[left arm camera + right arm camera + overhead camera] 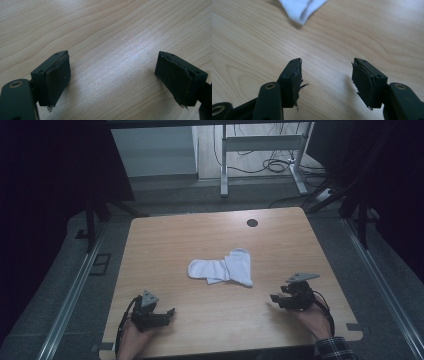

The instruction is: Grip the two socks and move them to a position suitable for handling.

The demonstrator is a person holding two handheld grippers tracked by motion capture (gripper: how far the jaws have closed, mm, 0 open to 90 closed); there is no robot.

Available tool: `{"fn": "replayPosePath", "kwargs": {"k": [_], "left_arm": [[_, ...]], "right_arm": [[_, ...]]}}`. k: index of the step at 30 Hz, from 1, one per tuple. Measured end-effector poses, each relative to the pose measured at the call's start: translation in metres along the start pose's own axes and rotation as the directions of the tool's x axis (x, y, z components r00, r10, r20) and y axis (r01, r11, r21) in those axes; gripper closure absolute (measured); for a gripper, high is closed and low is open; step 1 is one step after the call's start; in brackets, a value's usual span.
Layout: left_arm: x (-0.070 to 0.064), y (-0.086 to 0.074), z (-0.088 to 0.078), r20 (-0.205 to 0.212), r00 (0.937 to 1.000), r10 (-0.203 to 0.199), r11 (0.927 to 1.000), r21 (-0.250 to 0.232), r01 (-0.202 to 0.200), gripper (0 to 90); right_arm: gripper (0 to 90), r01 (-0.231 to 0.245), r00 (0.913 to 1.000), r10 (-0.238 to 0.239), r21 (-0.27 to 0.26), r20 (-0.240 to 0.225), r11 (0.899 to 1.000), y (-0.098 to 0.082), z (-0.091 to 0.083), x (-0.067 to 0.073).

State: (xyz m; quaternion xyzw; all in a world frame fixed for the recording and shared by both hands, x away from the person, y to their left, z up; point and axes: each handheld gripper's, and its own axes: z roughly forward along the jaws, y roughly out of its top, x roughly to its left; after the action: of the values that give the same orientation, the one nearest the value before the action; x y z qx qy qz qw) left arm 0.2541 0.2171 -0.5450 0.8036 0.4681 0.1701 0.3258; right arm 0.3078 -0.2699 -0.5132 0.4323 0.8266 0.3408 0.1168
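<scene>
On the middle of the light wooden table [165, 245] lie what look like two overlapping white socks [221, 268], well apart from the left gripper [169, 312] and right gripper [274, 297], both wide open, empty, near the front edge.

High view overlooks table [210, 320]; gripper views skim its wood closely.

High view dim, surroundings near black; table [210, 240] evenly lit. Gripper views brighter, soft sheen on wood, sharp.
</scene>
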Motion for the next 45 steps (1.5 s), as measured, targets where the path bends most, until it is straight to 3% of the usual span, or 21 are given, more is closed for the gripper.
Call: {"fn": "replayPosePath", "kwargs": {"k": [4,6,10,19,26,35,45], "left_arm": [[0.000,0.000,0.000,0.001,1.0000,0.001,1.0000,0.001,-0.001,13.0],[0.000,0.000,0.000,0.001,1.0000,0.002,1.0000,0.001,-0.002,12.7],[0.000,0.001,0.001,0.003,1.0000,0.003,1.0000,0.002,-0.003,12.6],[0.000,0.001,0.001,0.005,1.0000,0.004,1.0000,0.000,-0.004,12.6],[0.000,0.001,0.001,0.005,1.0000,0.005,1.0000,0.000,-0.005,12.6],[0.000,0.001,0.001,0.005,1.0000,0.005,1.0000,0.000,-0.005,12.6],[0.000,0.001,0.001,0.005,1.0000,0.005,1.0000,0.000,-0.005,12.6]], "right_arm": [[49.0,0.007,0.9997,-0.007,-0.008,-0.022,1.000,0.010,-0.002,0.003],[58.3,0.039,0.9986,-0.040,-0.018,-0.035,0.999,0.023,0.000,0.007],[62.9,0.061,0.9970,-0.062,-0.025,-0.045,0.998,0.035,0.005,0.011],[71.0,0.087,0.9940,-0.088,-0.012,-0.065,0.996,0.067,0.036,0.024],[81.3,0.108,0.9935,-0.108,0.001,-0.034,0.994,0.090,0.059,0.026],[81.3,0.099,0.9950,-0.099,0.010,-0.018,0.995,0.104,0.083,0.025],[70.9,0.091,0.9958,-0.091,0.034,0.006,0.995,0.107,0.109,0.024]]}}
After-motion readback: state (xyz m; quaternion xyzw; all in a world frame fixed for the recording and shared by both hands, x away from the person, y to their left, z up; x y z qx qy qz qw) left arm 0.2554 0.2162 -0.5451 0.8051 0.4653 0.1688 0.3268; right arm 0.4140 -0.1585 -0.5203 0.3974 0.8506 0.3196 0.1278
